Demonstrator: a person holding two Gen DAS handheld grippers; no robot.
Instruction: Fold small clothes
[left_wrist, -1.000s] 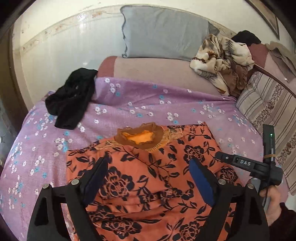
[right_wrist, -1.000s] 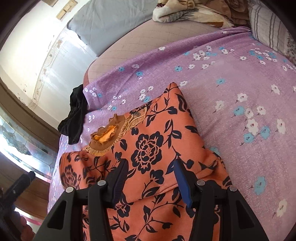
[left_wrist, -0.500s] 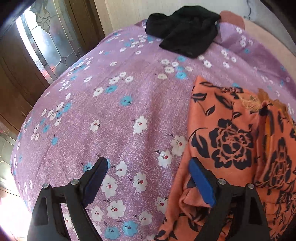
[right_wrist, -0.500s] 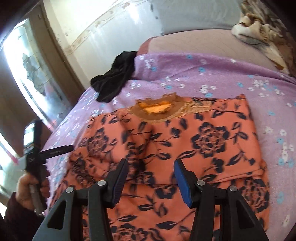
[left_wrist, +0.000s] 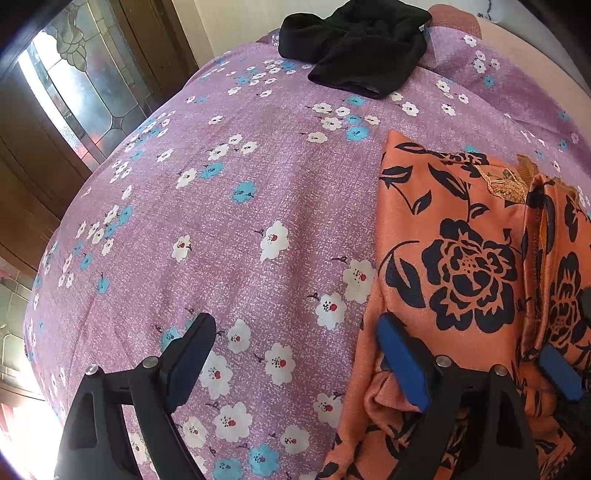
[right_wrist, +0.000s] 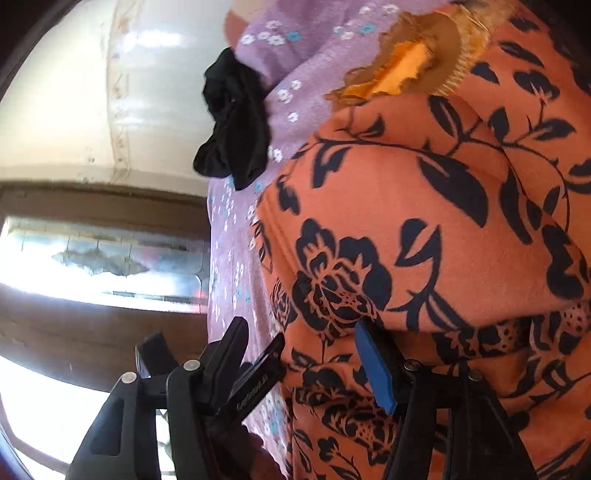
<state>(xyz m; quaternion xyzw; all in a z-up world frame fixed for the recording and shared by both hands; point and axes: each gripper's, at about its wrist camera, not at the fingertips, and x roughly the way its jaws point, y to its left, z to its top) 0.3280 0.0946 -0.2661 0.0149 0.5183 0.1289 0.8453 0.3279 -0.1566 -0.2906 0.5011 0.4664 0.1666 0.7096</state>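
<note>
The only writing in sight is a short embossed word on the side of the left gripper's black body as the right wrist view catches it, too small and skewed to read with any confidence. The left gripper (left_wrist: 299, 362) points steeply down at the bed with its jaws spread wide and nothing clamped between them: its left finger hangs over the bare purple floral bedsheet (left_wrist: 229, 229), while its right, blue-padded finger sits at the near left edge of the orange floral garment (left_wrist: 461, 258), seemingly resting on the bunched cloth there. That garment lies to the gripper's right, its black rose print facing up and a gold-brown trimmed neckline (right_wrist: 410, 62) at its far end. The right gripper (right_wrist: 306, 362) comes in low beside the left one, its jaws opening; the garment's folded left edge lies between them, against the blue pad, though not pinched. Well ahead of both grippers, a crumpled black garment (left_wrist: 354, 48) rests on the sheet's far edge.
</note>
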